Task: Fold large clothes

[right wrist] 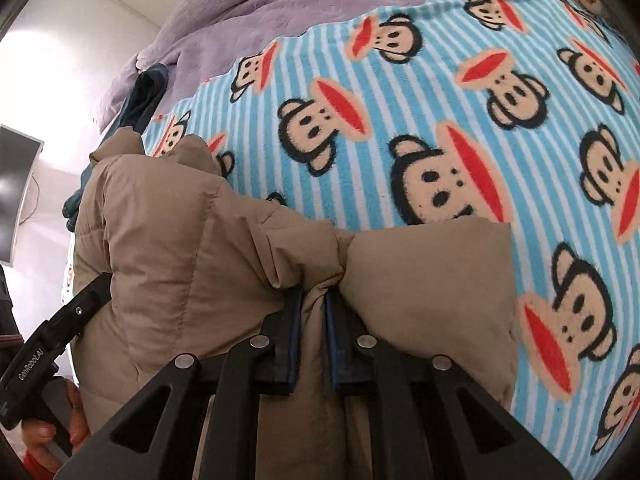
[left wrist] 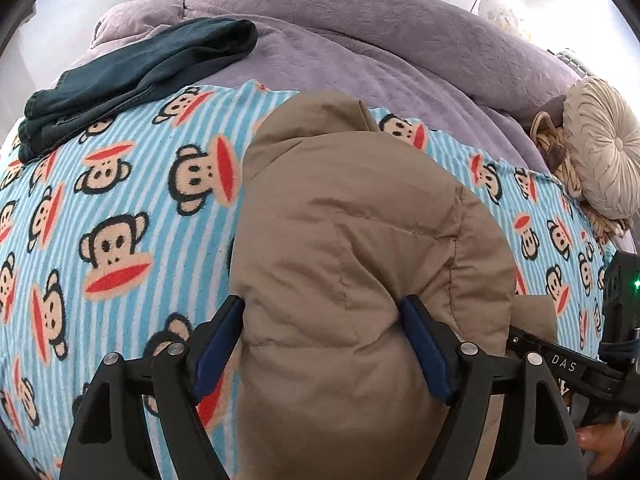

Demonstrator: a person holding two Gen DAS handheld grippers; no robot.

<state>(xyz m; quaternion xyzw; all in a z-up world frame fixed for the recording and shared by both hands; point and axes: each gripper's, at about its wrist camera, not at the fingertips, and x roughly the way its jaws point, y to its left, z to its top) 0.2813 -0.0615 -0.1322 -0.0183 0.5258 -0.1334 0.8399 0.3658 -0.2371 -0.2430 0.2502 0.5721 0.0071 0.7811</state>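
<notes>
A tan puffer jacket (left wrist: 344, 240) lies bunched on a blue striped monkey-print blanket (left wrist: 120, 208). My left gripper (left wrist: 324, 320) has its jaws wide apart around a thick fold of the jacket, the blue pads (left wrist: 224, 336) against its sides. My right gripper (right wrist: 314, 300) is shut on a pinched fold of the jacket (right wrist: 200, 248), near a flat tan panel (right wrist: 432, 280). The right gripper also shows at the right edge of the left wrist view (left wrist: 560, 364); the left one shows at the lower left of the right wrist view (right wrist: 52, 344).
A dark teal garment (left wrist: 132, 76) lies folded at the far left of the bed. A purple quilt (left wrist: 360, 40) covers the far side. A round beige cushion (left wrist: 600, 148) sits at the right. A monitor (right wrist: 16, 184) stands off the bed to the left.
</notes>
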